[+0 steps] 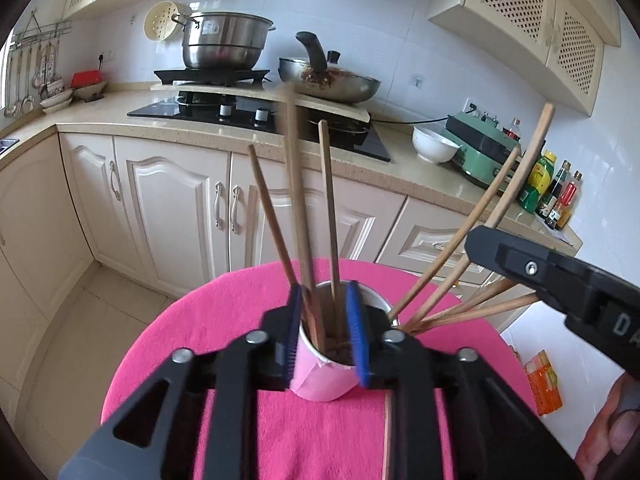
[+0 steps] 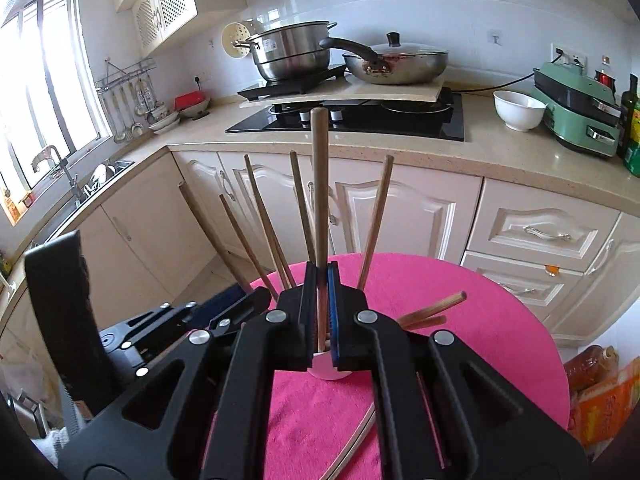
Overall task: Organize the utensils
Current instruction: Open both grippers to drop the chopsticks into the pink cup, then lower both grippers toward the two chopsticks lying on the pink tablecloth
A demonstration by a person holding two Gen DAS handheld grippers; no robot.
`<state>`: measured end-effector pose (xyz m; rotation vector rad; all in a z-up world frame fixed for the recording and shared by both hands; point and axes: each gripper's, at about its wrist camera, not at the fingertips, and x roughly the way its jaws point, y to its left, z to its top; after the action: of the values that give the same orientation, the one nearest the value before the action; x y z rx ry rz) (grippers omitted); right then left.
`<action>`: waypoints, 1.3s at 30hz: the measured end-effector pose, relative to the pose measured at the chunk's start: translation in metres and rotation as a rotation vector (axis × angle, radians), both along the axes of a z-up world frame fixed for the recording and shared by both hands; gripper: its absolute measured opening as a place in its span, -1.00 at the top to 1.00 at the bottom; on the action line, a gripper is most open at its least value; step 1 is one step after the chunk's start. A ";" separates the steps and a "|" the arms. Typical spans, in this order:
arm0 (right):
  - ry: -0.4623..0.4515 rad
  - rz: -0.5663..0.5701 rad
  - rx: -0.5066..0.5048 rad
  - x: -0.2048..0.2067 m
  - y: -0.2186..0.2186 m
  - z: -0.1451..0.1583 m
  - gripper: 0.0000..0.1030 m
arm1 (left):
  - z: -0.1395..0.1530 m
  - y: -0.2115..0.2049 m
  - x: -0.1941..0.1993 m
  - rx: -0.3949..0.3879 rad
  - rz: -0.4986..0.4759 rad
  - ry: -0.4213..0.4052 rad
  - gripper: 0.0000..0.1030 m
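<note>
A pink-and-white cup (image 1: 320, 380) stands on a round table under a pink cloth (image 1: 180, 340). Several wooden chopsticks (image 1: 330, 208) stand in it, fanned out. My left gripper (image 1: 324, 286) is open, its blue pads on either side of the cup's mouth; a blurred chopstick (image 1: 296, 200) stands loose between them, close to the left pad. My right gripper (image 2: 321, 268) is shut on one upright chopstick (image 2: 319, 184) whose lower end is in the cup (image 2: 330, 370). In the right wrist view the left gripper (image 2: 236, 300) shows at the left.
Behind the table runs a kitchen counter (image 2: 500, 152) with a hob, a steel pot (image 1: 224, 44), a wok (image 1: 332, 80), a white bowl (image 2: 518, 110), a green appliance (image 2: 576, 112) and bottles (image 1: 556, 196). Orange packets (image 2: 600, 404) lie beside the table. A person's hand (image 1: 616, 440) shows at lower right.
</note>
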<state>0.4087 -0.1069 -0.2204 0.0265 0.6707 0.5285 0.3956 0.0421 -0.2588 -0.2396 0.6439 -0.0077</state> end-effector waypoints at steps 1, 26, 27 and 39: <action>-0.001 -0.002 -0.002 0.000 0.000 0.000 0.88 | 0.000 0.001 -0.002 -0.002 -0.003 0.001 0.53; -0.006 -0.031 -0.038 -0.009 0.006 0.001 0.87 | 0.025 0.018 -0.019 0.072 0.073 0.086 0.35; -0.009 -0.033 -0.036 -0.011 0.005 0.002 0.86 | 0.026 0.018 -0.020 0.076 0.072 0.086 0.35; -0.045 -0.062 -0.020 -0.025 -0.003 0.016 0.62 | 0.040 0.015 -0.037 0.088 0.056 0.064 0.33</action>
<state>0.3833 -0.1102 -0.2048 0.0168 0.6291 0.4610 0.3585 0.0570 -0.2184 -0.1730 0.6991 0.0821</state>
